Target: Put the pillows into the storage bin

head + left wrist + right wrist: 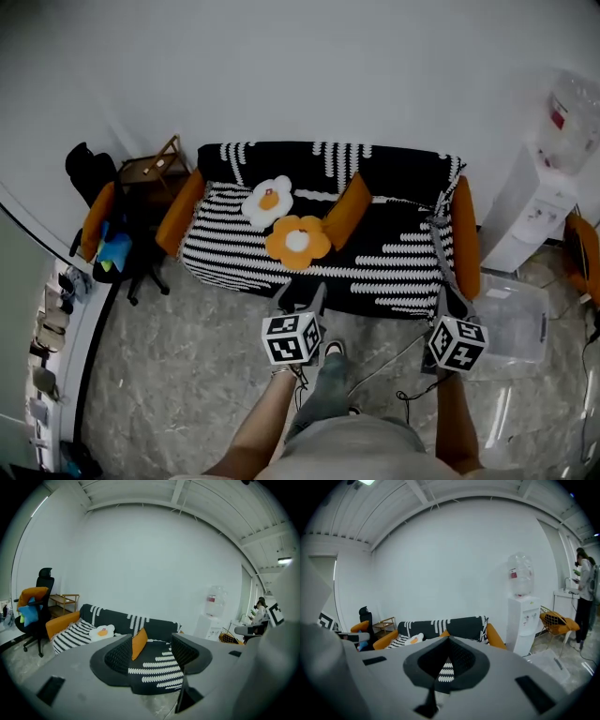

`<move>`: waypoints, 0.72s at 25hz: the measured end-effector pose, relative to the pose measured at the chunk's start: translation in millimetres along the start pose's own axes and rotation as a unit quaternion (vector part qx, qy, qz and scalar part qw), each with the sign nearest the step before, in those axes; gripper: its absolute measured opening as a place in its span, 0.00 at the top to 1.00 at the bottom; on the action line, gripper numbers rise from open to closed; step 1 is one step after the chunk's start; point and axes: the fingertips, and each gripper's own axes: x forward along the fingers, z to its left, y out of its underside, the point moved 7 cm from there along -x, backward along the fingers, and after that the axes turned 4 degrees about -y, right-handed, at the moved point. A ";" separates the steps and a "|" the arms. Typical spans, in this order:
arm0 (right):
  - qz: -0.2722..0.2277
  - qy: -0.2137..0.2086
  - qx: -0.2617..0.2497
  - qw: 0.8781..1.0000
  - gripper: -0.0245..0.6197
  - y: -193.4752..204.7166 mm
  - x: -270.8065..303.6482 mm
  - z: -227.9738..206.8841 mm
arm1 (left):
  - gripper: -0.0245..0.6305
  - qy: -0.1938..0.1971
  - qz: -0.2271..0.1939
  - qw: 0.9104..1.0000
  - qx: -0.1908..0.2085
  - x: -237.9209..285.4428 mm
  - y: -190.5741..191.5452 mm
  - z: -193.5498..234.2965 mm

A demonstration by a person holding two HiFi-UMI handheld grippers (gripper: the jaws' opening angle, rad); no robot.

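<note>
1. My left gripper point(151, 645) is spread wide and empty. My right gripper point(448, 640) is pinched closed on nothing.
2. The white flower pillow point(268, 201), orange flower pillow point(298, 240) and orange rectangular pillow point(348, 210) lie mid-seat on the black-and-white striped sofa point(394, 262). The clear plastic storage bin point(511, 319) sits on the floor off its right front corner.
3. Risks: a shallow pinch could drop a soft pillow or snag the sofa cover.

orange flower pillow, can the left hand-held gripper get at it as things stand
Probably yes: the orange flower pillow lies uncovered on the seat of the sofa, just ahead of the open left hand-held gripper.

Head view looks steeply down on the sofa point(375, 272); both gripper views face it level.
</note>
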 end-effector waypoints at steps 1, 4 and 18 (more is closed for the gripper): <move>0.000 0.001 0.001 1.000 0.96 -1.3 9.3 -2.3 | 0.58 0.001 0.001 1.000 0.001 11.5 -1.7 1.4; -0.001 0.009 0.012 1.000 0.96 -4.8 40.8 -9.0 | 0.58 0.008 0.005 1.000 0.003 49.8 -6.7 7.4; 0.022 0.028 0.031 0.999 0.96 -85.9 264.1 -22.8 | 0.58 0.017 0.051 0.998 0.015 278.6 -89.7 64.7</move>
